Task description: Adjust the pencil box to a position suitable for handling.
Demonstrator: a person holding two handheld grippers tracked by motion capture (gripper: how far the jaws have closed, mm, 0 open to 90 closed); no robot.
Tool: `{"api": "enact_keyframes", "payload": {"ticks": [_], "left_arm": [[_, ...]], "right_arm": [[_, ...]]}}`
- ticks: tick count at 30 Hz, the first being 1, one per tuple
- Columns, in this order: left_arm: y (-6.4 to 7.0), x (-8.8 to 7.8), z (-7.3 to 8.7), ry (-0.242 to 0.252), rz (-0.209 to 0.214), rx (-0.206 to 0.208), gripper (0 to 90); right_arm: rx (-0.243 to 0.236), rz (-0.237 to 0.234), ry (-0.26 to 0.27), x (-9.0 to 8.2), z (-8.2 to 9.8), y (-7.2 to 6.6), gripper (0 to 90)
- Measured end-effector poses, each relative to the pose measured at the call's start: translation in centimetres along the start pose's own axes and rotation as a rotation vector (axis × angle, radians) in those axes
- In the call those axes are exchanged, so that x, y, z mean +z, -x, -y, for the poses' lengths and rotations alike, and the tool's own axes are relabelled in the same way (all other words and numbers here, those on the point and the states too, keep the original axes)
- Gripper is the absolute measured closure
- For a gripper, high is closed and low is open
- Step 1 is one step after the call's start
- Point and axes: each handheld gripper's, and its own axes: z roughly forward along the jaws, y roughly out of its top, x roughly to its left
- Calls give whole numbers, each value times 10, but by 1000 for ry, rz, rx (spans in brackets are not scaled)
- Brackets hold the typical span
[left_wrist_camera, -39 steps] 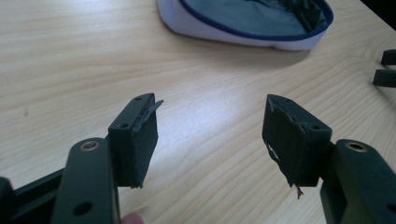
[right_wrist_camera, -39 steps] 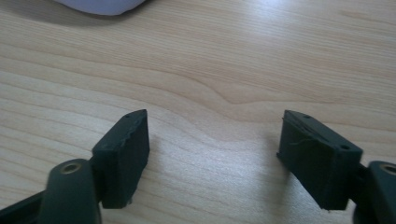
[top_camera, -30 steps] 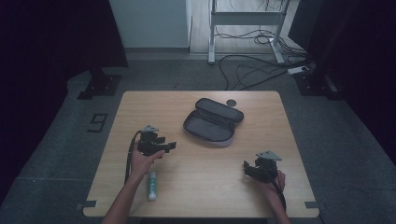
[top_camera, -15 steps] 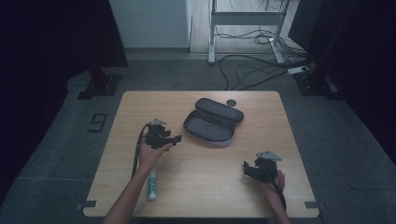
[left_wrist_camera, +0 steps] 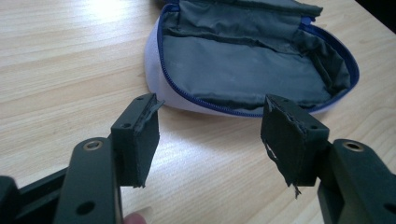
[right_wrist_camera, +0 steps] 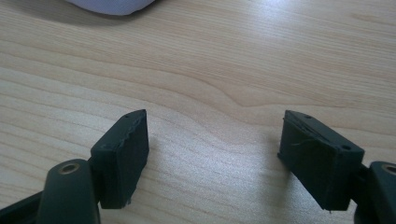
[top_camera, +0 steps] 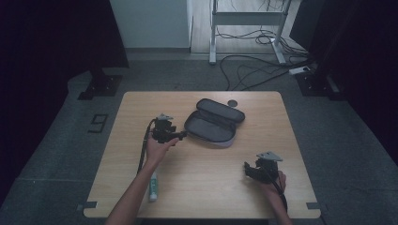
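An open dark pouch (top_camera: 215,123) with a grey lining and a blue zip lies at the middle of the wooden table (top_camera: 263,197); the left gripper view looks into the pouch (left_wrist_camera: 252,60). My left gripper (top_camera: 182,135) stands open just left of the pouch's near rim, nothing between its jaws (left_wrist_camera: 212,135). My right gripper (top_camera: 246,169) rests open near the front right of the table, over bare wood (right_wrist_camera: 212,149). A pale corner of the pouch (right_wrist_camera: 112,5) shows at the top edge of the right gripper view. A white tube with a green end (top_camera: 153,186) lies by my left forearm.
A small dark round disc (top_camera: 232,102) lies behind the pouch. Around the table is grey floor with cables (top_camera: 253,70), a desk frame (top_camera: 244,18) at the back and a dark stand foot (top_camera: 99,87) at the left.
My left gripper has moved right and away from me, from near the tube up to the pouch's near rim. The right gripper has stayed in place.
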Motion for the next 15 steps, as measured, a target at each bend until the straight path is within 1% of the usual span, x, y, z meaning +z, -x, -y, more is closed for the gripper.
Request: {"api": "enact_keyframes", "payload": {"ticks": [6,12,13,15], "left_arm": [[-9,9,1,-2,-6,-37,374],[-10,15,0,-2,3,-45,374],[-10,17,-1,-13,3,-39,373],[-9,18,-4,-12,6,-34,372]], "right_arm": [[-1,-1,0,0,0,0,234],[-4,0,0,0,0,0,233],[-4,1,0,0,0,0,233],[-1,1,1,0,0,-1,234]]}}
